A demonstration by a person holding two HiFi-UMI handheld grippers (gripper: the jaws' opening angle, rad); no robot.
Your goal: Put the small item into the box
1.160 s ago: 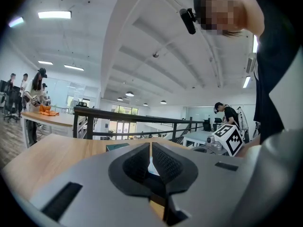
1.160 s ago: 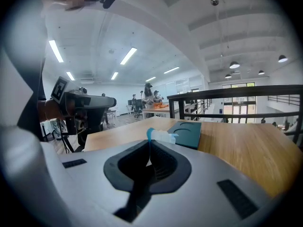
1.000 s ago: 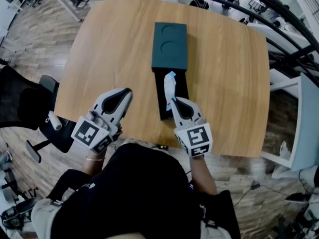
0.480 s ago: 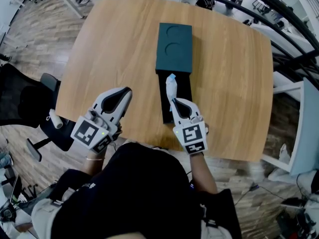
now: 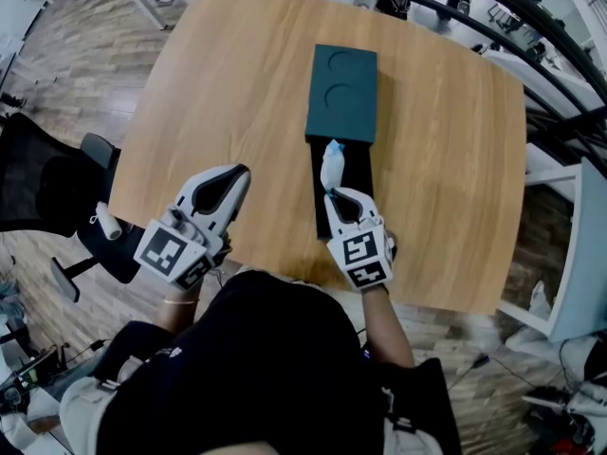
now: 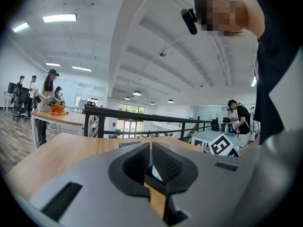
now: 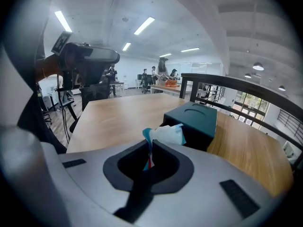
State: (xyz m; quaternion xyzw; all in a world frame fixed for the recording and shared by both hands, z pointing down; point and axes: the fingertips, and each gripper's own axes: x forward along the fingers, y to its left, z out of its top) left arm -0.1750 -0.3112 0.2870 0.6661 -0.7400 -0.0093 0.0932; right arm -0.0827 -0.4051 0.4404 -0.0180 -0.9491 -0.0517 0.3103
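Note:
A dark teal box [image 5: 342, 93] lies at the middle of the wooden table [image 5: 218, 83], with its black inner tray [image 5: 358, 173] slid out toward me. My right gripper [image 5: 333, 193] is shut on a small white and blue packet [image 5: 332, 166], held above the tray just short of the teal cover. In the right gripper view the packet [image 7: 166, 133] sticks up from the jaws [image 7: 150, 148], with the box [image 7: 195, 119] right behind it. My left gripper [image 5: 237, 172] hovers over the table's near left part, shut and empty; its pads [image 6: 163, 162] meet.
A black office chair [image 5: 43, 192] stands off the table's left edge. A dark railing [image 5: 474, 17] curves past the far right side, with a white table [image 5: 583, 254] beyond the right edge. The near table edge runs under both grippers.
The right gripper has turned to lie straighter along the tray, still holding the packet over it. The left gripper has stayed put.

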